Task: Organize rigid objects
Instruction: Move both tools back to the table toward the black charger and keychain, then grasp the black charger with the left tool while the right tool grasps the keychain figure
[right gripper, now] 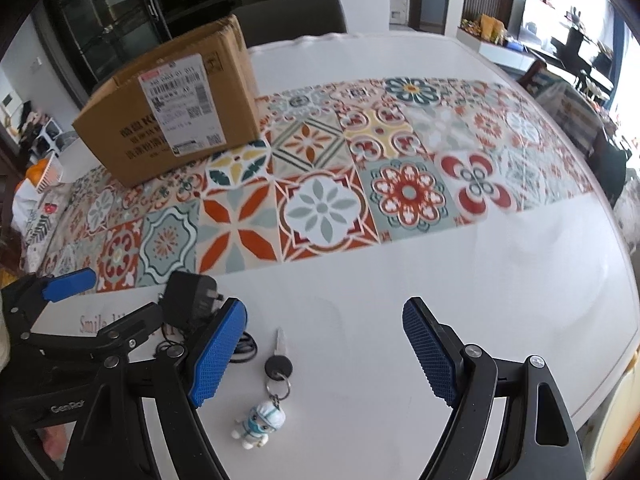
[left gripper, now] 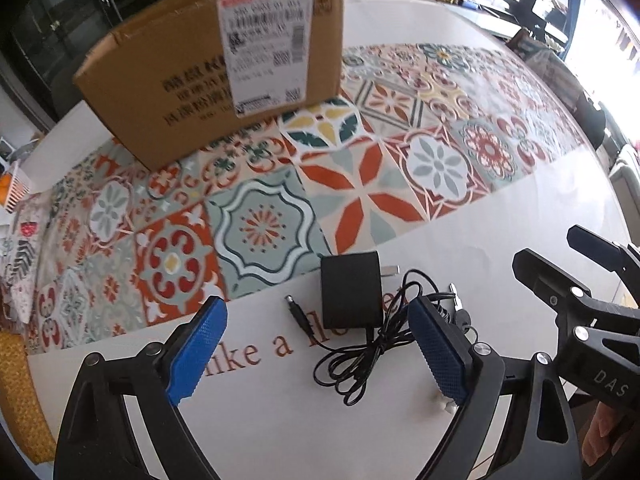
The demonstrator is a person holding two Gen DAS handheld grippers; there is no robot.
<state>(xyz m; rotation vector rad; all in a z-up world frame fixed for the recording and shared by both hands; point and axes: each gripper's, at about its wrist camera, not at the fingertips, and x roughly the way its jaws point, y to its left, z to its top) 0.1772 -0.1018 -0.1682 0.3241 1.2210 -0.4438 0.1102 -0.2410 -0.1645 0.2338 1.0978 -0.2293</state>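
Observation:
A black power adapter [left gripper: 351, 289] with a tangled black cord [left gripper: 372, 354] lies on the white table between the open fingers of my left gripper [left gripper: 318, 354]; it also shows in the right wrist view [right gripper: 191, 298]. A key [right gripper: 279, 360] with a small white figure keychain [right gripper: 260, 424] lies just inside the left finger of my open, empty right gripper [right gripper: 324, 354]. A cardboard box [left gripper: 224, 60] stands at the back left on the patterned mat; it also shows in the right wrist view [right gripper: 176, 108].
A patterned tile mat [right gripper: 360, 184] crosses the table's middle. The white table [right gripper: 480, 280] stretches right to its curved edge. A dark chair [right gripper: 288, 16] stands behind the table. A yellow woven mat [left gripper: 20, 392] lies at the left edge.

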